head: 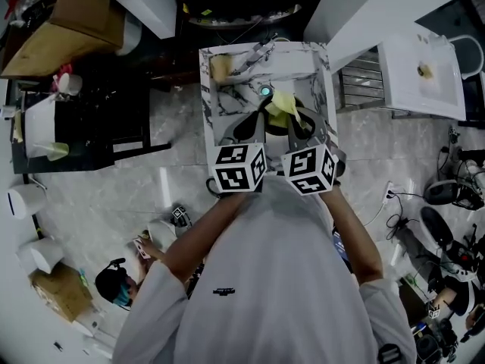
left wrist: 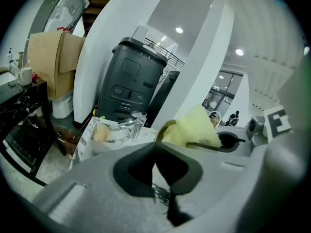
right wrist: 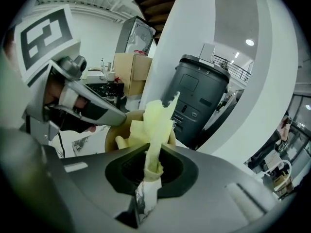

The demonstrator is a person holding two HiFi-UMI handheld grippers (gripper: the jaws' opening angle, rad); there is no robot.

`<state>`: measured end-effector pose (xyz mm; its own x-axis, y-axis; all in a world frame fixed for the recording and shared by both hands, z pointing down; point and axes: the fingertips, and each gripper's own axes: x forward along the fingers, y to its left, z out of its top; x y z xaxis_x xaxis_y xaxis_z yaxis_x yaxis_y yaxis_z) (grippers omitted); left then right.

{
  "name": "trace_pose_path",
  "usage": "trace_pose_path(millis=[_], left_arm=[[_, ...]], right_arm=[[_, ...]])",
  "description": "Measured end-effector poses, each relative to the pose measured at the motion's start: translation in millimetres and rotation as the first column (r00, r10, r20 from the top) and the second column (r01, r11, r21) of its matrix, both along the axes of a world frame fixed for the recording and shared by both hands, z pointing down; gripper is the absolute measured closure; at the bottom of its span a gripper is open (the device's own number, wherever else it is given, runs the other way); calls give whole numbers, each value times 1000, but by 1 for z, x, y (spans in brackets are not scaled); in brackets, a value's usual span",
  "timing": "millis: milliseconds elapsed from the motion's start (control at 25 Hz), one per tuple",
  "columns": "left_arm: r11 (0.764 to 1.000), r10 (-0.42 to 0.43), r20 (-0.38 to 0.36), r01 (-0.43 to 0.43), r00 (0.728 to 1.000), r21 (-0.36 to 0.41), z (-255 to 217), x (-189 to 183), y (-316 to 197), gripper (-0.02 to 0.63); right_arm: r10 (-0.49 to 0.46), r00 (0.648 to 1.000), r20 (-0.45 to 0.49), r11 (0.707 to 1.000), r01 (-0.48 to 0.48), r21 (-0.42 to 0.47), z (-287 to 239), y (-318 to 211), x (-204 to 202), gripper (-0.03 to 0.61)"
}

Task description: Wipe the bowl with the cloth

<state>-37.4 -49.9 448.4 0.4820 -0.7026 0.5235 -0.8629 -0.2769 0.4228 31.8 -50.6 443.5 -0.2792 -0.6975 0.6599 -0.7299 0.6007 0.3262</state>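
Over the marble-patterned sink (head: pixel 206 97) both grippers meet at a tan bowl (head: pixel 308 120), which is held tilted. My left gripper (head: pixel 263 111) is shut on the bowl's rim (left wrist: pixel 165 128); its fingertip meets that rim (right wrist: pixel 116 135) in the right gripper view. My right gripper (head: pixel 292 117) is shut on a pale yellow cloth (head: pixel 282 106). The cloth (right wrist: pixel 155 123) rises from the right gripper's jaws (right wrist: pixel 153 166) and lies against the bowl's inside. From the left gripper (left wrist: pixel 156 147) the cloth (left wrist: pixel 194 127) shows just beyond the rim. Most of the bowl is hidden by the grippers.
A chrome faucet (head: pixel 254 55) and a tan sponge (head: pixel 220 67) sit at the sink's far edge. A dark bin (left wrist: pixel 129 86) stands behind it. A black table (head: pixel 76 135) is at the left, a white counter (head: pixel 420 74) at the right, and a person (head: pixel 117 287) crouches at lower left.
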Motion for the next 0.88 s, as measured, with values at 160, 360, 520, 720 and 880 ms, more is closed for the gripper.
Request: trace_pose_path(millis=[160,360,520,720,880], left_arm=[[1000,-2,-17,2,1000,-9,5,-2,-8,607],[1000,22,-21,-22,1000,0,0,0,-7,607],[999,40,-22,-40,999,5,-2,0,-2,607],[1000,28,-38,-28,999,-8,1,-6,8,607],[999,46,-16,-45,999,14,-3,-9,9,607]], right_arm=[[-40,998,-40,999,39,-33,9,9,-6,546],[-146,985,-91,988,141,-61,16,19,-31,546],[-224,972,-71,974,220,-56,13,16,-51,548],[-269,959,-86,963,267,-35,10,7,-56,548],[-267,959,-99,963,262,-56,10,4,-56,548]])
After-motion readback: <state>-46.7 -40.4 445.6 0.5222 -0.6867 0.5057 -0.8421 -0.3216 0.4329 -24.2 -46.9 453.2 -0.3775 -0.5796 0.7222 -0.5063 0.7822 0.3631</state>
